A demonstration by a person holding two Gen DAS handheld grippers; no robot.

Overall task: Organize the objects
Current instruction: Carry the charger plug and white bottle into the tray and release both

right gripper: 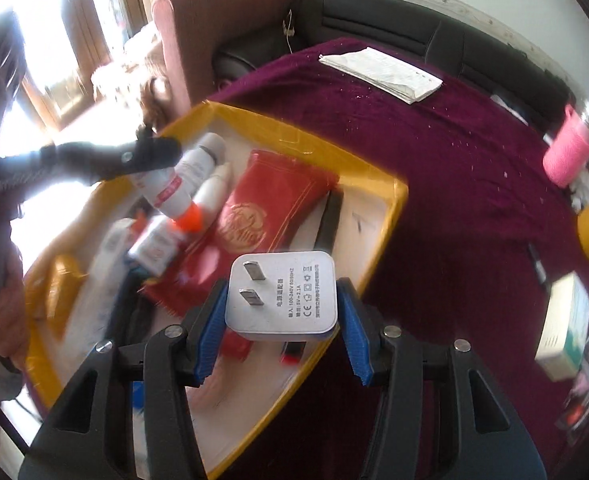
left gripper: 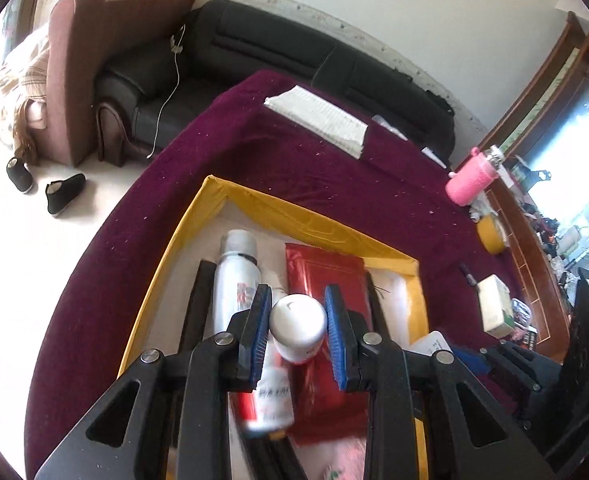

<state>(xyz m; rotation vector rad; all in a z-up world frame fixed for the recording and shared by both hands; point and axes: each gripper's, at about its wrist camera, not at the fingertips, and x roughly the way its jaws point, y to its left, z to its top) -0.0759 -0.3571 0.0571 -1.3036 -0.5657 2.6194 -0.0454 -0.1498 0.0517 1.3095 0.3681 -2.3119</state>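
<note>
- Right now you are carrying a small white bottle [left gripper: 298, 328] in the left tool [left gripper: 299, 334], its blue pads clamped on the bottle's sides, so it is hanging over the yellow tray [left gripper: 254, 200] ready to go in.
- You are gripping a white charger [right gripper: 281, 295] in the right tool [right gripper: 282, 330], prongs facing the camera, over the tray's near edge.
- Likely you are bringing both over the tray because that is where the loose things are being gathered.
- The tray is sitting on the maroon surface [left gripper: 334, 184], already holding a silver can [left gripper: 236, 276] and a red pouch [left gripper: 326, 276], lying side by side.
- The bottle is looking glossy, round-capped, with a red band low down.
</note>
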